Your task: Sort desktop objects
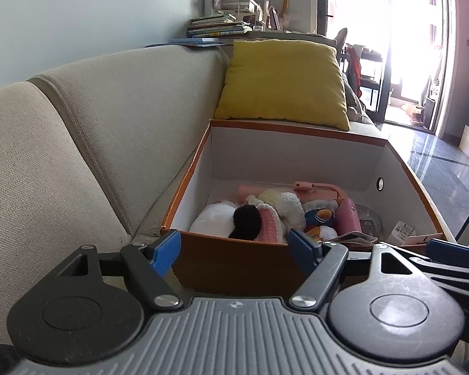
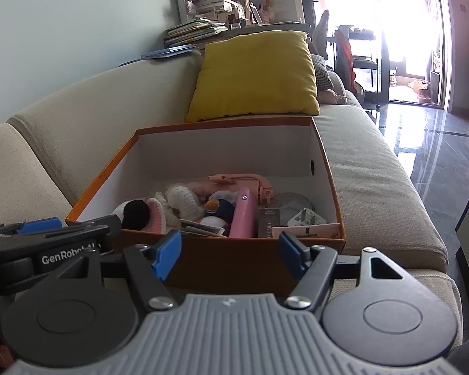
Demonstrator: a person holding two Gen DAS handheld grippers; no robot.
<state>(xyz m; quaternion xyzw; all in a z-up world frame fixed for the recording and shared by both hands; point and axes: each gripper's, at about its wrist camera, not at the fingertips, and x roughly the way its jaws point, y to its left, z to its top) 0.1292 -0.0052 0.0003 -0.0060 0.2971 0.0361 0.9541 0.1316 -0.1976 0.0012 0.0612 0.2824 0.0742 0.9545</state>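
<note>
box [image 2: 325, 168], orange outside and white inside, sits lidless on your beige sofa [image 2: 375, 168], just before a yellow cushion [image 2: 256, 75]. inside it lie crocheted toys [image 2: 184, 201], a black pompom [image 2: 136, 214], a pink case [image 2: 244, 217], cards and a white plug [image 2: 306, 218]. your left gripper [image 1: 234, 247] and right gripper [image 2: 229, 248] both hover at its near wall, jaws spread wide, holding nothing.

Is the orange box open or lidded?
Open: the orange box has no lid on, its white inside and the pink case visible.
</note>
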